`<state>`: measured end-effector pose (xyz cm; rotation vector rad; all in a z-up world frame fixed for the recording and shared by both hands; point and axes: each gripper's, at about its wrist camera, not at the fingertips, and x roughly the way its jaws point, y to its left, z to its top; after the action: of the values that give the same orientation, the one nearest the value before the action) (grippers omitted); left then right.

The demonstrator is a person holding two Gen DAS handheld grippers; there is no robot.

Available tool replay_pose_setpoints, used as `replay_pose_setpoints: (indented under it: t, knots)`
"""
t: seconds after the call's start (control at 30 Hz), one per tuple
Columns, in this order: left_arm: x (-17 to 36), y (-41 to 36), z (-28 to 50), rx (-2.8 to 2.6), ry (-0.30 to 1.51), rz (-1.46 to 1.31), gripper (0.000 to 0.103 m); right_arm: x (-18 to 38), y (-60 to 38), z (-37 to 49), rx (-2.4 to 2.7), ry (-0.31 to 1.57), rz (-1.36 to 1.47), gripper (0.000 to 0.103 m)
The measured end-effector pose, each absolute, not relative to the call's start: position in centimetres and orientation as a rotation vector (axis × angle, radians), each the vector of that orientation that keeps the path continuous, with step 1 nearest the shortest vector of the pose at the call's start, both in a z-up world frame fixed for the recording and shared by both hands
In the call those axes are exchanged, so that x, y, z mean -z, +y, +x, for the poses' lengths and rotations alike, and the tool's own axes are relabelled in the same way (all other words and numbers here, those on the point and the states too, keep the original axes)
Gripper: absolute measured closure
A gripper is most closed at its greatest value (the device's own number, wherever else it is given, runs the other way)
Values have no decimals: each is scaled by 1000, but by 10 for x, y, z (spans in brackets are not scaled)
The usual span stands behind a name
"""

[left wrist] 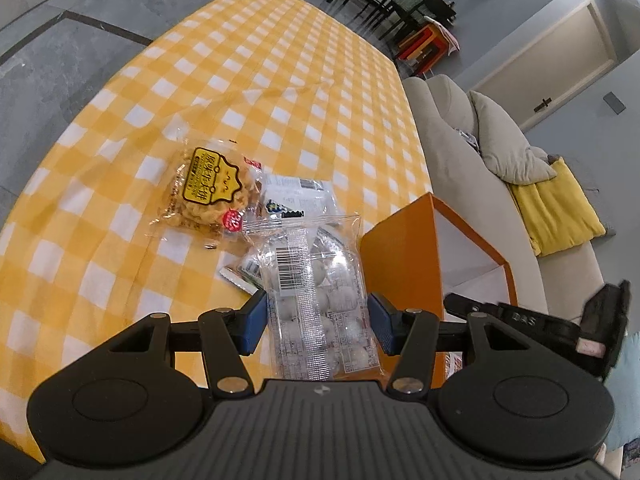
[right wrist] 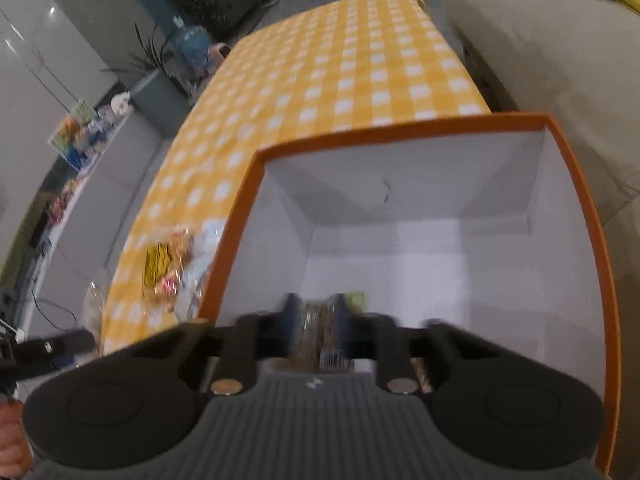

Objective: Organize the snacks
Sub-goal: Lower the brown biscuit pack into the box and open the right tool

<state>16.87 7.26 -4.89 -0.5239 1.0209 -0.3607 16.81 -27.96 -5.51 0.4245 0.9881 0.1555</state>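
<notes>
On the yellow-checked tabletop (left wrist: 120, 240), ahead of both tools, stock as follows.

Item 1: left hand-held gripper (left wrist: 316, 322). Jaws stand wide on either side of a clear packet of round white sweets (left wrist: 320, 300); the blue pads do not appear to press on it, so it counts as straddled, not gripped.

Item 2: cracker packet with yellow label (left wrist: 208, 190), lying beyond and to the left of the left hand-held gripper, flat on the cloth.

Item 3: white wrapped snack (left wrist: 298, 196), just past the clear packet and partly under it; a further small wrapper edge shows beneath, too hidden to identify.

Item 4: orange box (right wrist: 600, 240), white inside, directly right of the left hand-held gripper and open-topped.

Item 5: right hand-held gripper (right wrist: 314, 322). Closed tight on a brownish snack pack (right wrist: 316, 336), held above the box interior near its front wall; picture blurred, contents of pack unclear.

Handling note, as judgement: the step in hand is depositing the held pack. Lower it close to the box floor before letting go, clear of the near wall, so it lies flat and leaves room. The left tool should close squarely across the packet's middle, avoiding the wrapper beneath.
</notes>
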Motion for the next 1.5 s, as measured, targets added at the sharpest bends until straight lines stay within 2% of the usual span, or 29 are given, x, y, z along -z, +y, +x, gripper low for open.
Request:
replay_pose_setpoints:
  t: [0.2, 0.33, 0.37, 0.53, 0.67, 0.77, 0.9, 1.37, 1.5]
  knots:
    - [55, 61, 169, 388, 1049, -505, 41, 88, -272, 192, -205, 1070, 515, 97]
    - [59, 61, 170, 374, 1069, -500, 41, 111, -251, 198, -213, 1189, 437, 100]
    - [60, 62, 171, 370, 1069, -502, 41, 111, -247, 197, -211, 1195, 421, 103]
    - [57, 65, 171, 377, 1063, -515, 41, 113, -242, 199, -211, 1218, 406, 103]
    - [55, 65, 169, 388, 1061, -514, 41, 118, -256, 194, -250, 1251, 527, 103]
    - [55, 65, 168, 390, 1059, -513, 41, 101, -260, 192, -170, 1164, 482, 99]
    - [54, 64, 167, 389, 1058, -512, 41, 99, -277, 194, -92, 1117, 595, 97]
    - [51, 60, 169, 397, 1062, -501, 41, 108, -270, 198, -84, 1215, 445, 92]
    - [47, 55, 167, 412, 1060, -493, 41, 108, -274, 195, -108, 1231, 470, 85]
